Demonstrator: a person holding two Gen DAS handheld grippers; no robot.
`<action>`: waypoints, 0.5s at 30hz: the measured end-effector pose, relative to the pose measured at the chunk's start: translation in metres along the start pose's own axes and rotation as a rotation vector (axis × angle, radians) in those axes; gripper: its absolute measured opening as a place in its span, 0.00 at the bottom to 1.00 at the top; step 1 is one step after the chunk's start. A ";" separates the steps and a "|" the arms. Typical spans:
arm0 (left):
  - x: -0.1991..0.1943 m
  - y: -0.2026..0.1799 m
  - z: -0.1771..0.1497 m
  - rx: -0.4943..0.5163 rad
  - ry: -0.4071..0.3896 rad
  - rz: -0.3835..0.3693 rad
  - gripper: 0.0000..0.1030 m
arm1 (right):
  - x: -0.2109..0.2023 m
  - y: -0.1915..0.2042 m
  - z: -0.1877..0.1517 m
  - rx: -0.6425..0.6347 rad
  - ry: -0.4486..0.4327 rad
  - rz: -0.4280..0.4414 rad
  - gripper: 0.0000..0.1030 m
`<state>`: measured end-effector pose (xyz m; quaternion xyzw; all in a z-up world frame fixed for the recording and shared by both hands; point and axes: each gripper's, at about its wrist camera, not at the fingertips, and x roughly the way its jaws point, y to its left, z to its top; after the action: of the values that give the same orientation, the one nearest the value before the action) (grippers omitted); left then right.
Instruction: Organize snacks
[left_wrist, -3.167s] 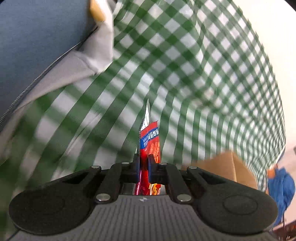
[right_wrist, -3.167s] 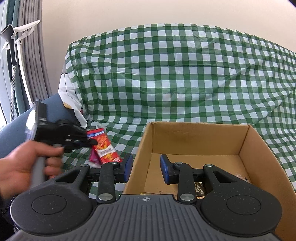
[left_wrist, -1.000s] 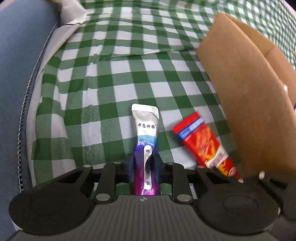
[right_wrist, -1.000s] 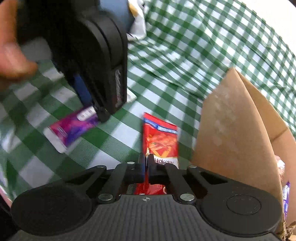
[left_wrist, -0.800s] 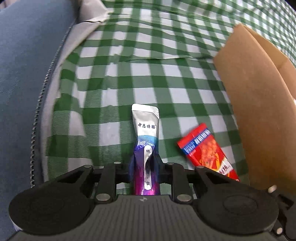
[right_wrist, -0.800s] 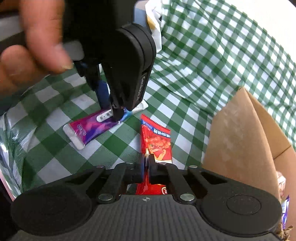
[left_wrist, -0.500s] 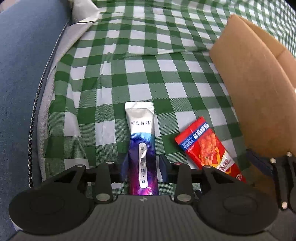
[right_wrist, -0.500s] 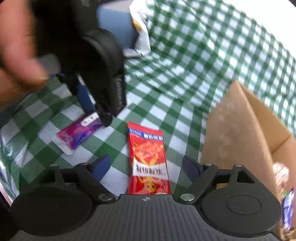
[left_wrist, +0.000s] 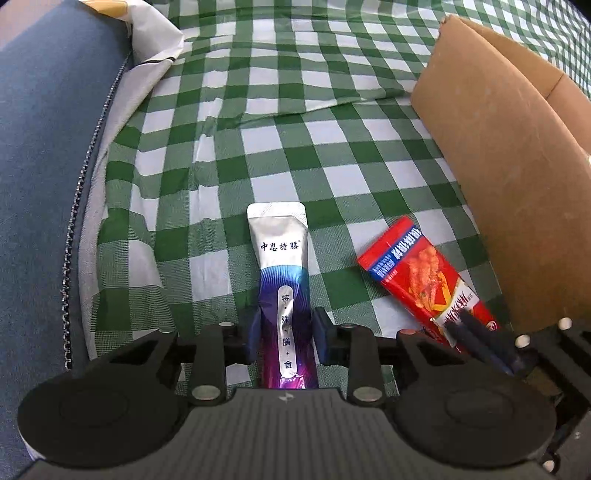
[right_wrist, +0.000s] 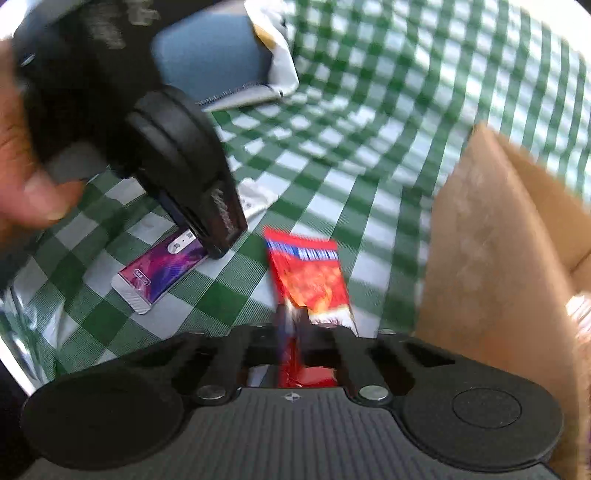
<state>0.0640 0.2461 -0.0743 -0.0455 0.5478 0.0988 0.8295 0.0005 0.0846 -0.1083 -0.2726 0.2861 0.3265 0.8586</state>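
Black left hand-held gripper (left_wrist: 285, 339), pitched steeply down, has been narrowing around the purple sachet (left_wrist: 281, 295); right hand-held gripper (right_wrist: 293, 325) clamps the red packet (right_wrist: 308, 280).

Silver-purple snack stick (left_wrist: 282, 291) flat on checked cloth (left_wrist: 295, 158), red packet (left_wrist: 424, 280) beside cardboard box (left_wrist: 498, 184)

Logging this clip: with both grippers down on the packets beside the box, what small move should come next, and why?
Probably lift the right gripper, shut on the red snack packet, toward the open cardboard box beside it. The left gripper, jaws just closing, straddles the purple-and-silver sachet.
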 end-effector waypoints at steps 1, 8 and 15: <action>0.000 0.001 0.000 -0.005 0.002 -0.001 0.31 | -0.002 0.003 0.000 -0.027 -0.014 -0.029 0.03; 0.001 -0.001 -0.001 0.001 0.011 0.000 0.33 | 0.012 0.001 -0.006 -0.048 0.049 -0.112 0.35; 0.002 -0.002 -0.001 0.008 0.011 0.000 0.33 | 0.010 -0.003 -0.006 -0.027 0.041 -0.082 0.35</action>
<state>0.0649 0.2440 -0.0768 -0.0428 0.5529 0.0966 0.8265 0.0067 0.0830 -0.1186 -0.3023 0.2875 0.2891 0.8616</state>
